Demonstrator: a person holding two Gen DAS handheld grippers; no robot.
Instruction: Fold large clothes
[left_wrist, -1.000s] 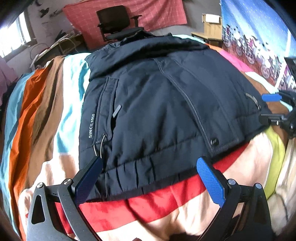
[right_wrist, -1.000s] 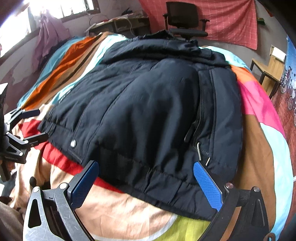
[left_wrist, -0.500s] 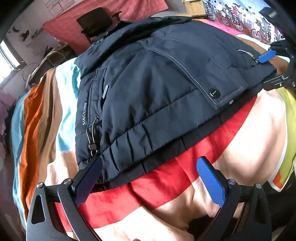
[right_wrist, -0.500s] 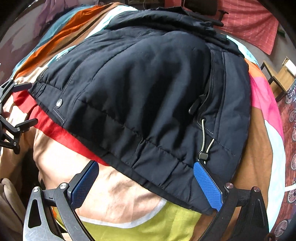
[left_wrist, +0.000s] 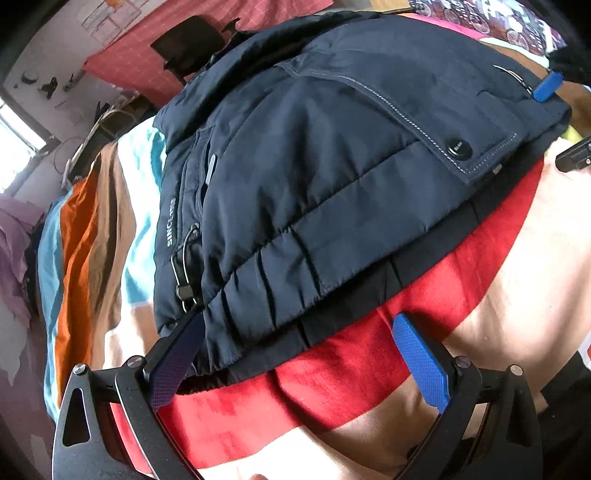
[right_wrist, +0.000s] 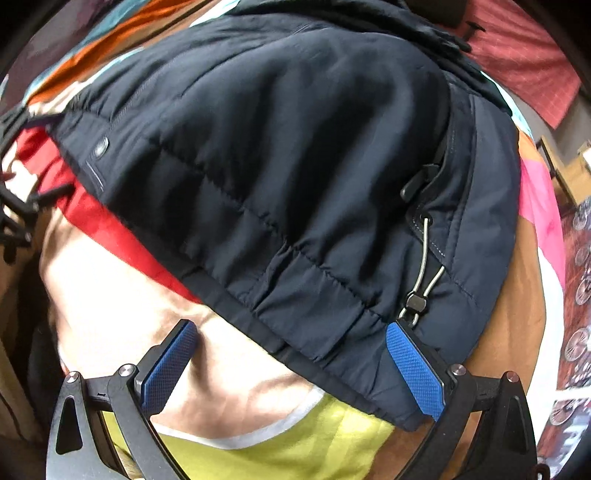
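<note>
In the left wrist view, the dark navy jacket (left_wrist: 332, 177) fills the middle of the frame from about 9 o'clock to 2 o'clock, lying on a striped bedspread (left_wrist: 369, 369) of red, peach, orange, brown and teal bands. The left gripper (left_wrist: 299, 363) sits at 6 o'clock with its two blue-padded fingers (left_wrist: 421, 363) spread wide and nothing between them; the finger at 7 o'clock lies against the jacket's hem corner, just below a drawcord toggle (left_wrist: 184, 291), while the finger at 5 o'clock is over the red stripe, apart from the cloth. A snap button (left_wrist: 459, 148) shows on the front placket toward 2 o'clock, and a blue finger of the other tool pokes in at the hem's far corner near 2 o'clock. An office chair (left_wrist: 192, 44) stands at 11 o'clock. In the right wrist view, the jacket (right_wrist: 295, 147) covers the frame from 10 o'clock to 3 o'clock. The right gripper (right_wrist: 291, 367) at 6 o'clock is likewise wide open and holds nothing: its 5 o'clock finger touches the hem corner just under a cord toggle (right_wrist: 416, 303), its 7 o'clock finger lies over the peach bedspread (right_wrist: 122, 295).
</note>
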